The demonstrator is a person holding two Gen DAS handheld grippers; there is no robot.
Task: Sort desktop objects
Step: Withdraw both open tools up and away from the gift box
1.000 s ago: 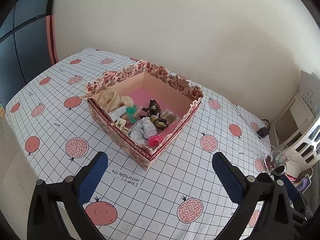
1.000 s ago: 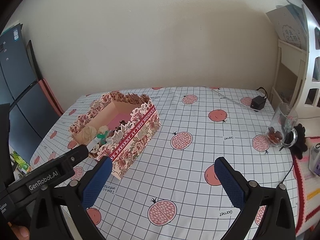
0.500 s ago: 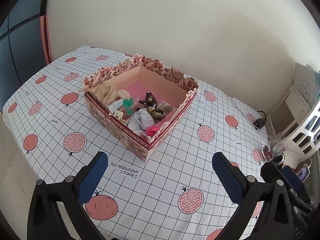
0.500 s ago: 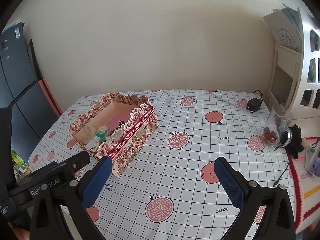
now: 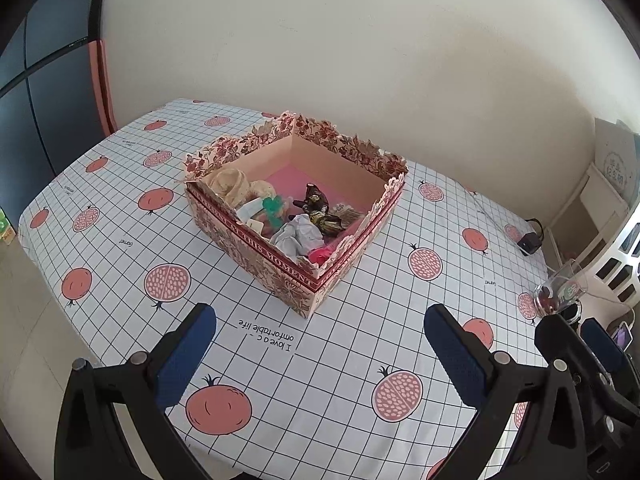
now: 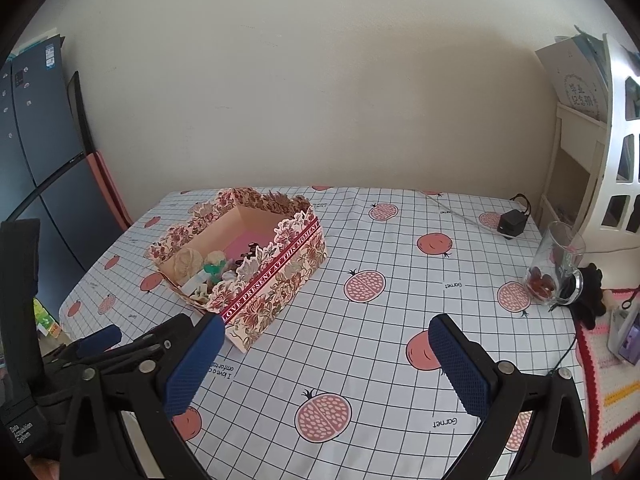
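Since the earlier frames both grippers have been drawn back and raised a little, so that the box [image 5: 298, 216] is seen slightly farther off and more of the tablecloth [image 5: 360, 344] is shown in front of it. Nothing inside the box has been shifted.

The left gripper [image 5: 320, 350] is held with its jaws spread wide and nothing is gripped between them; it is kept above the near edge of the table, well apart from the box. The right gripper [image 6: 326, 360] is likewise spread wide and empty, with the box off to its left. The left gripper's blue fingertips [image 6: 98, 338] can be made out low at the left in the right wrist view.

The floral box is set on the pomegranate-patterned tablecloth, toward the far left part of the table. Small things are piled in its near half: a beige knitted item [image 5: 232, 184], a green toy [image 5: 274, 208], a crumpled grey paper [image 5: 298, 236], dark wrapped sweets [image 5: 320, 208] and a red scrap [image 5: 318, 256] at the near corner.

A glass mug [image 6: 558, 268] is stood near the right edge of the table, and a black charger [image 6: 512, 222] lies behind it.
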